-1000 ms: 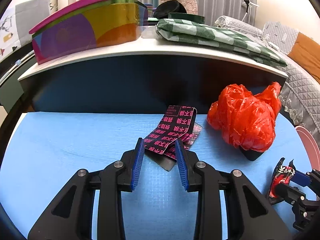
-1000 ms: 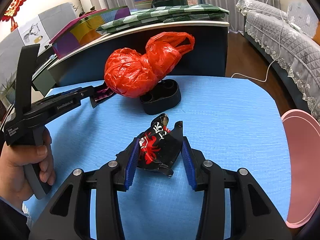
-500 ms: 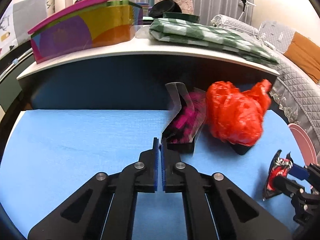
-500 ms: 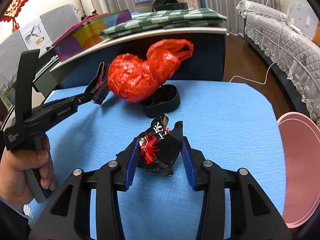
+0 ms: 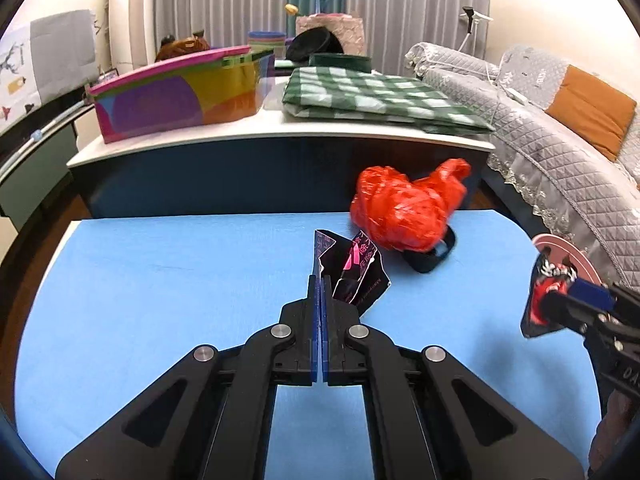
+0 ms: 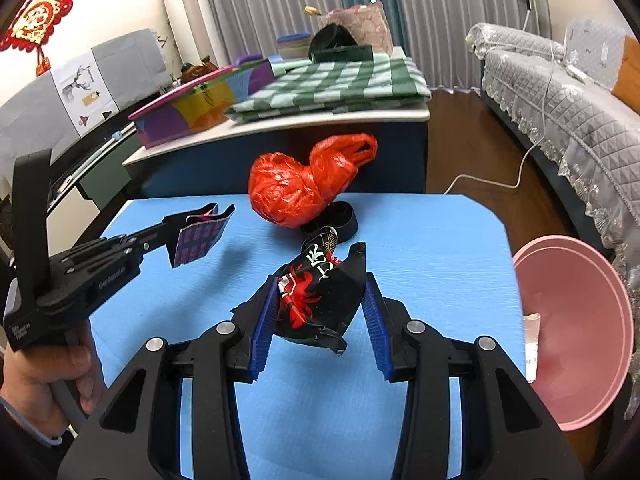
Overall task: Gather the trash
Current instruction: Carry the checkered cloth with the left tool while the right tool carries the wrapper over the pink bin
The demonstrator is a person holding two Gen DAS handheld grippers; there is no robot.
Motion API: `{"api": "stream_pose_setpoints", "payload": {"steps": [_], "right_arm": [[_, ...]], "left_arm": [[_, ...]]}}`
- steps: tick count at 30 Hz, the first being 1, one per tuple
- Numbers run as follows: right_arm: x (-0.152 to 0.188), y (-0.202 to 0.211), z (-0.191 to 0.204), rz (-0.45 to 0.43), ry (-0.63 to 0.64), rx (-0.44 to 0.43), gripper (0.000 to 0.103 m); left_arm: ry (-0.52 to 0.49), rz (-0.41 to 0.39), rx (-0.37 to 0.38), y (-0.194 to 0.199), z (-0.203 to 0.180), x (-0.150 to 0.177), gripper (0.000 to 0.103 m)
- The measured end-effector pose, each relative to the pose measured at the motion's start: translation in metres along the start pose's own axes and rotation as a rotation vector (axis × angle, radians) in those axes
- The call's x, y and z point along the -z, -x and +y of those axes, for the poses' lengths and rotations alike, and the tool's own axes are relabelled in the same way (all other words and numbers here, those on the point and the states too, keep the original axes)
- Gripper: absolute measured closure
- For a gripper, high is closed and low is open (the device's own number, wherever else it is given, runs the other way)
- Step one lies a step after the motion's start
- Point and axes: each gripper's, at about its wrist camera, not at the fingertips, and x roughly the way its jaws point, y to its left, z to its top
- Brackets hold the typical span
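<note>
Red bag (image 6: 298, 188): one; wrappers: two.

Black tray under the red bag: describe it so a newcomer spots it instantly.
Start at the blue table, far edge, where the crumpled red plastic bag sits. The black tray pokes out from beneath the bag, on the mat. Unlike the two printed wrappers, it is plain, rigid and in neither gripper.

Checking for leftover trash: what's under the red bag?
A black holder sits on the blue table, with the red bag resting on top. Its far side and inside are covered; whether anything lies in it can't be seen.
</note>
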Motion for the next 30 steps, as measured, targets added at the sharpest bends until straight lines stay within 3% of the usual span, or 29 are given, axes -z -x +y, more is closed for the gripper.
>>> {"api": "stream_pose_setpoints", "payload": {"steps": [12, 19, 30], "right_arm": [[0.005, 0.056, 0.006, -0.067, 0.054, 0.041, 0.061], [0.007, 0.077, -0.005, -0.090, 0.056, 0.076, 0.061], [0.008, 0.095, -0.031, -0.118, 0.033, 0.121, 0.061]], "left_arm": [[0.007, -0.042, 0.057, 0.057, -0.016, 0.016, 0.102], [0.034, -0.052, 0.115, 0.071, -0.025, 0.024, 0.102], [0.022, -0.057, 0.147, 0.070, -0.047, 0.027, 0.102]]}}
